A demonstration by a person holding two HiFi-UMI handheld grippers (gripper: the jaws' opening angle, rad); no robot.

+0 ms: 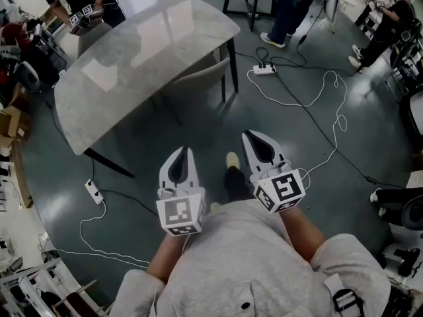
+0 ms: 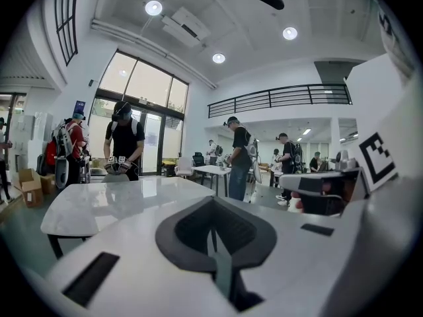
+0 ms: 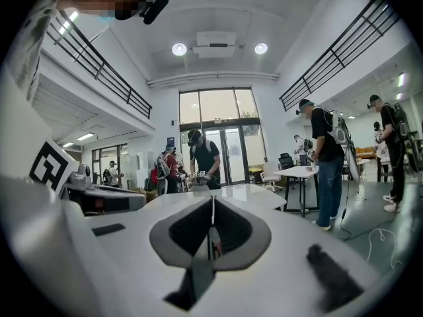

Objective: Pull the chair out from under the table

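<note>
at the far left a white power strip point(image 1: 94, 191) lies on the floor, its cord trailing toward the person. the counter point(image 1: 125, 71), a pale stone-look top, fills the upper left. the chair point(image 1: 198, 78) is tucked under the counter's right-hand long edge, with only its grey backrest showing past the rim. the left claw point(image 1: 186, 152) is clenched on nothing, its 2 jaws pressed together in its own view, and it hangs over bare floor well short of the chair. the right claw point(image 1: 249, 137), just beside it, is likewise clenched and empty. further right a white cable point(image 1: 334, 104) loops across the floor.

this looks like the approach. to do it well, both claws should be released before they reach the backrest. each should take the top edge near 1 corner, and the pull should run straight back from the counter, with feet kept off the cable.

the chair's seat and legs are hidden under the counter, so i cannot tell whether any cord lies by them. in both claw views the claw's own body covers the lower picture, and the chair does not show.
</note>
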